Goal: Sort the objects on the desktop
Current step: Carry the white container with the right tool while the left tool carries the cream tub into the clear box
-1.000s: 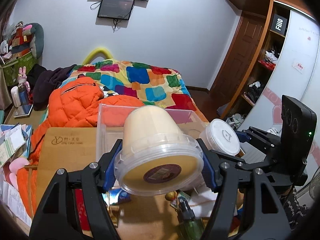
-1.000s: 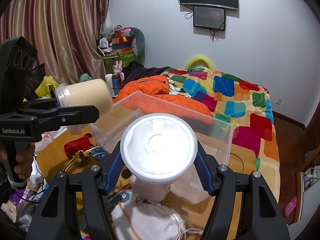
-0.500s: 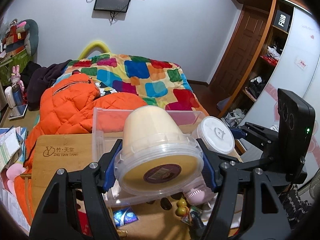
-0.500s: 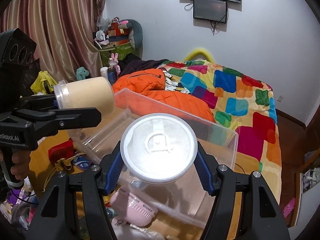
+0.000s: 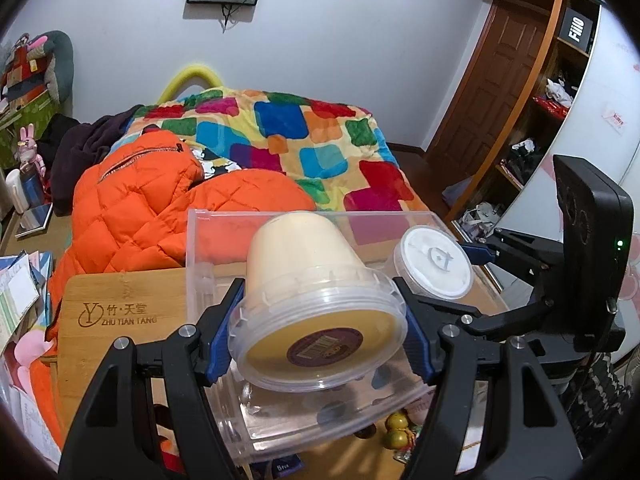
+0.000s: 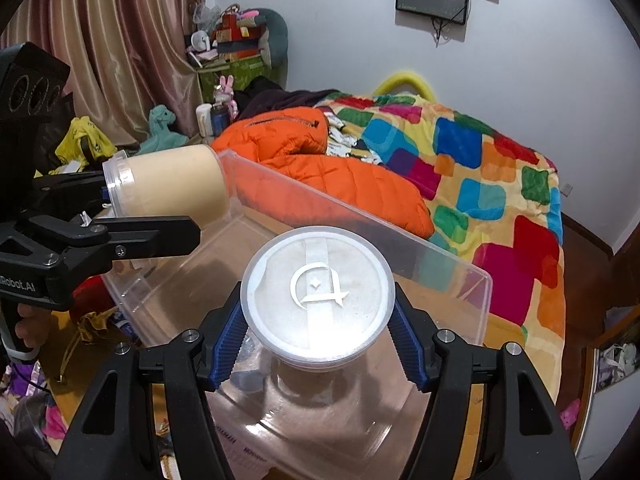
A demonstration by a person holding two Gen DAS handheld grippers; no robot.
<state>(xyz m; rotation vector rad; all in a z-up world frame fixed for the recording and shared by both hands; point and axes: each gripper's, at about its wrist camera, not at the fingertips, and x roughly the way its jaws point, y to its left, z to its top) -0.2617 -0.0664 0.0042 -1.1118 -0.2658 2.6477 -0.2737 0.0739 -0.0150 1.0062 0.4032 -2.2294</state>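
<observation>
My left gripper is shut on a cream-filled clear tub, gripped at its lidded end, lying on its side over a clear plastic bin. The same tub shows at the left of the right wrist view, poking over the bin's near-left corner. My right gripper is shut on a round white-lidded jar, held above the bin's inside. That jar appears to the right of the tub in the left wrist view. Both items hang above the bin floor; I cannot tell whether either touches it.
The bin sits on a wooden desk beside a bamboo board. An orange jacket and a colourful quilt lie on the bed behind. Small clutter, including gold beads, lies under and before the bin. Papers stack at the left.
Both grippers have moved forward and down with their loads, from in front of the bin to over its inside. The desk clutter has slid out of view beneath them.
</observation>
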